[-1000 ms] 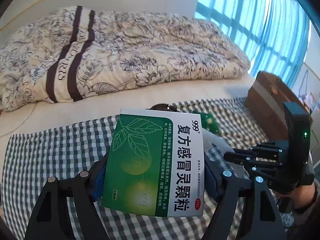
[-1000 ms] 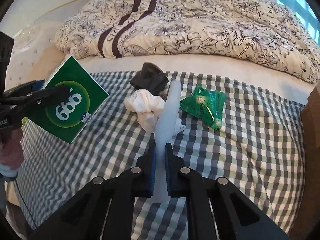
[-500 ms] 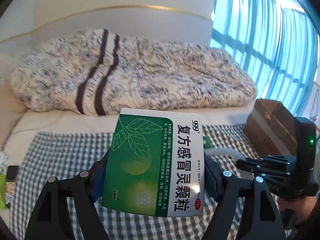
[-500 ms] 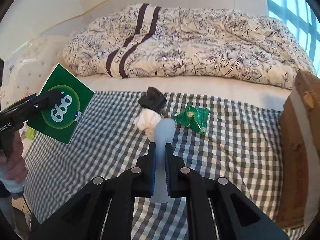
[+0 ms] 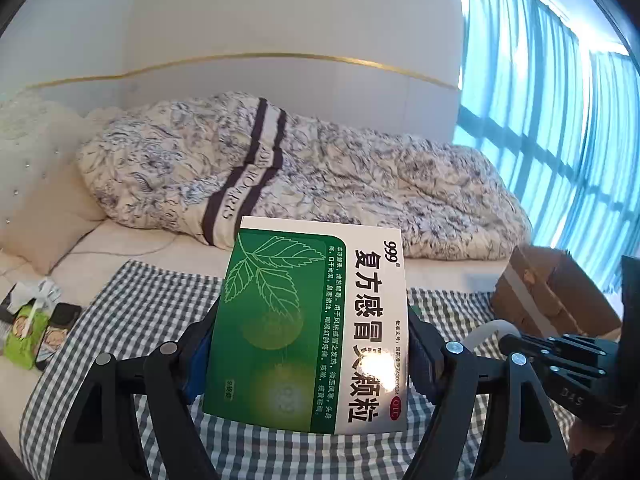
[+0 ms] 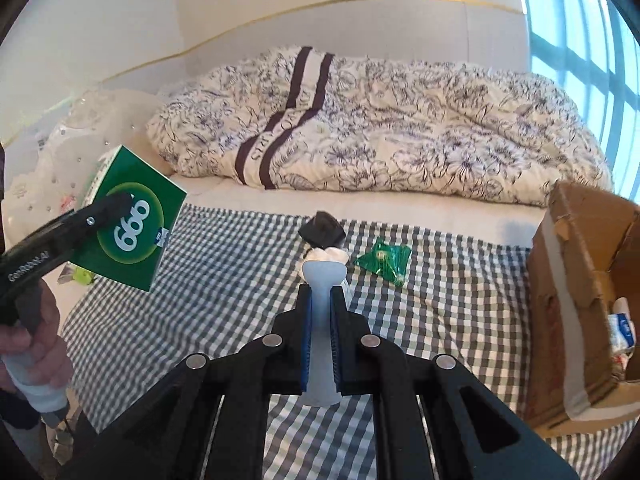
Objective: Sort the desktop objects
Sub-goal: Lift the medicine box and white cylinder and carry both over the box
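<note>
Both lifted higher off the bed: my left gripper (image 5: 308,356) clamps the medicine box (image 5: 312,328); my right gripper (image 6: 320,316) pinches the white tube (image 6: 322,320), ready for sorting.

Green-white medicine box (image 5: 312,328), "999" print, leaf motif: held upright off checked cloth (image 6: 240,280), clamped at both side edges. Pale translucent flat plastic piece (image 6: 322,320): pinched on edge, flared end at 12 o'clock. On cloth: black object (image 6: 322,232) touching crumpled white tissue (image 6: 328,255); green packet (image 6: 385,261) near, at their 3 o'clock.
</note>
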`<state>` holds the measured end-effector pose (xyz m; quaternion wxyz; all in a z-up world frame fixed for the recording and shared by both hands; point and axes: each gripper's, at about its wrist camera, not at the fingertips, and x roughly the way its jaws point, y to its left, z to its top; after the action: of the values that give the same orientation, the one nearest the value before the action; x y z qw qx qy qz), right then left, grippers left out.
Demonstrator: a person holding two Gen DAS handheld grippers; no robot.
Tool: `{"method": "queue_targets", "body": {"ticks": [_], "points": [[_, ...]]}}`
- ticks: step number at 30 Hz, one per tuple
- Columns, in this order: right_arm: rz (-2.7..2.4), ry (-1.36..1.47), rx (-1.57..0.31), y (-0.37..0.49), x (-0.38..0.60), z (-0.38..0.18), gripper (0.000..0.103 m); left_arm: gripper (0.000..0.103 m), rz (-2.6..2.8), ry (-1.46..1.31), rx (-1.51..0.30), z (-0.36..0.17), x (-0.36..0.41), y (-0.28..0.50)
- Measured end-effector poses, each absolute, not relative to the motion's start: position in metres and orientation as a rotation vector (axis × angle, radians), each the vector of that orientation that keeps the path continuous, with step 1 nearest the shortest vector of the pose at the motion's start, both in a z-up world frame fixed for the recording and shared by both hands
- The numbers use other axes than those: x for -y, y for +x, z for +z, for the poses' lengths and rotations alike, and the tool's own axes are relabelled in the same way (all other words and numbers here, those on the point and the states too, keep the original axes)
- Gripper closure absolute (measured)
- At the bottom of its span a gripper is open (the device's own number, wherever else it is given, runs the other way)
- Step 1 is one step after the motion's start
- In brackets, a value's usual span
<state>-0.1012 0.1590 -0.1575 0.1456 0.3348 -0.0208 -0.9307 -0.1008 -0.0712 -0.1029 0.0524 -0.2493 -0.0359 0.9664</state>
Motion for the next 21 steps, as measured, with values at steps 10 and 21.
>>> {"method": "queue_targets", "body": {"ticks": [10,21], "points": [[-2.791,0.785,0.027,-0.047,-0.167,-0.114,0.095,0.024,2.959,-0.67,0.104,-0.078,0.058,-0.056],[-2.866,0.578,0.01,-0.005,-0.184,-0.076,0.095,0.024,2.942,-0.589,0.099,-0.054,0.039,-0.027]]}}
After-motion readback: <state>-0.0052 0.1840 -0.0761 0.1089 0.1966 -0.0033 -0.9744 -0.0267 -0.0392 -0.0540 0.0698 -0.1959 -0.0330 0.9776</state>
